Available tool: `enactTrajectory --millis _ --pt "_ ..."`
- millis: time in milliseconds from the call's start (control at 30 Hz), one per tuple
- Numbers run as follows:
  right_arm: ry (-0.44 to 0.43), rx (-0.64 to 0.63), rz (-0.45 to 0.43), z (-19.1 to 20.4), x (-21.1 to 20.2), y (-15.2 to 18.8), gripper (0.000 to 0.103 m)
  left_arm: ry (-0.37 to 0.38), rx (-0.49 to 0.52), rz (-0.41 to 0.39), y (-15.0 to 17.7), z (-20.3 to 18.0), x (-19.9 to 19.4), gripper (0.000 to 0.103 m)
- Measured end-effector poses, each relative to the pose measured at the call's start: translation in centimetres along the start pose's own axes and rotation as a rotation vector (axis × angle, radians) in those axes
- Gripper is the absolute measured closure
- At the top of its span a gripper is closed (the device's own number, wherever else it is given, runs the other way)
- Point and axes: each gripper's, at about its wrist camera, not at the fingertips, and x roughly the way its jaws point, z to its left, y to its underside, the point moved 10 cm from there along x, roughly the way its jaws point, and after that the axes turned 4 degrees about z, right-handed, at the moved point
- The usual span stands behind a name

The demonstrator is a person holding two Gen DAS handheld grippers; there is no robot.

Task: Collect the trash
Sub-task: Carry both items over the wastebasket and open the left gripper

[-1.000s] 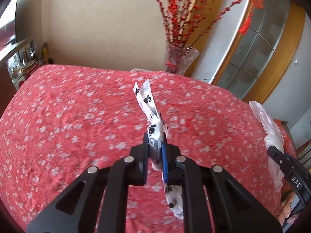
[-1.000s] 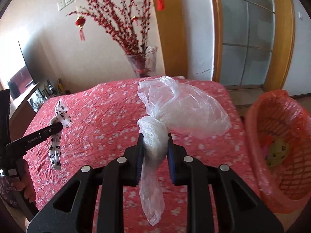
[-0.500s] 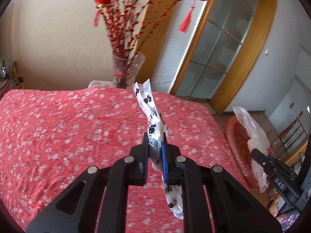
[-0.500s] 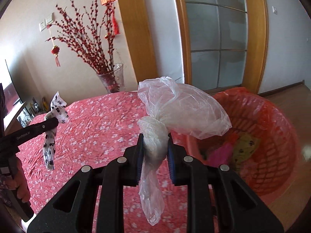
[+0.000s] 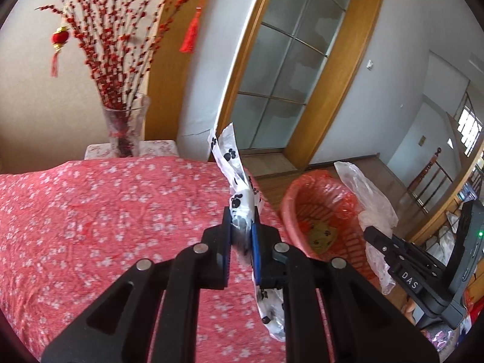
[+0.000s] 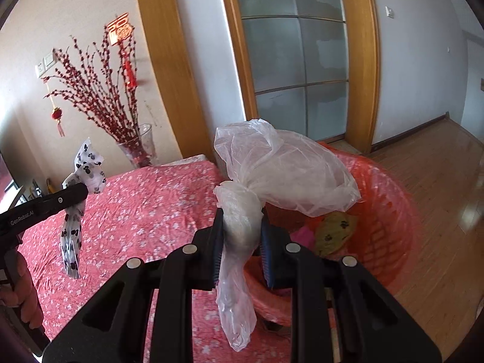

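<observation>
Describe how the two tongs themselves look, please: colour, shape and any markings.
Both tongs, left and right, are matte black linkages with triangular cut-outs, silver round rivets and blue finger pads. Seen from outside, the left carries white "GenRobot.AI" lettering and the right a "DAS" label.

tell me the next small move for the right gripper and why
Probably carry the right gripper a little further over the basket, then open. It is shut on the clear bag, whose puffed top is in front of the basket's mouth while its tail hangs nearer the bed edge.

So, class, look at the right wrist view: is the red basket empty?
No, the red basket already holds a yellowish paw-print wrapper and a pink scrap beside it.
</observation>
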Motion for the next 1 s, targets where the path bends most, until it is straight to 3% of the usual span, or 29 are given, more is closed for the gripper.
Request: enactTrajectory --millis 300,867,967,1000 --pt "0.056 0.056 -0.027 -4.2 -1.0 -0.5 0.081 0.095 0.066 0.022 -0.7 -6.2 2.9 0.090" --pt "0.114 0.134 -0.071 -10.1 -1.4 -2.1 0.080 0.216 0.130 0.067 -1.3 -13.7 7.9 0.090" --pt "0.109 0.148 -0.078 -10.9 -1.2 -2.7 0.079 0.223 0.127 0.084 -1.0 -14.6 8.9 0.085" --pt "0.105 0.159 -0.076 -11.3 -1.0 -2.8 0.077 0.220 0.125 0.091 -1.0 -14.7 9.3 0.079"
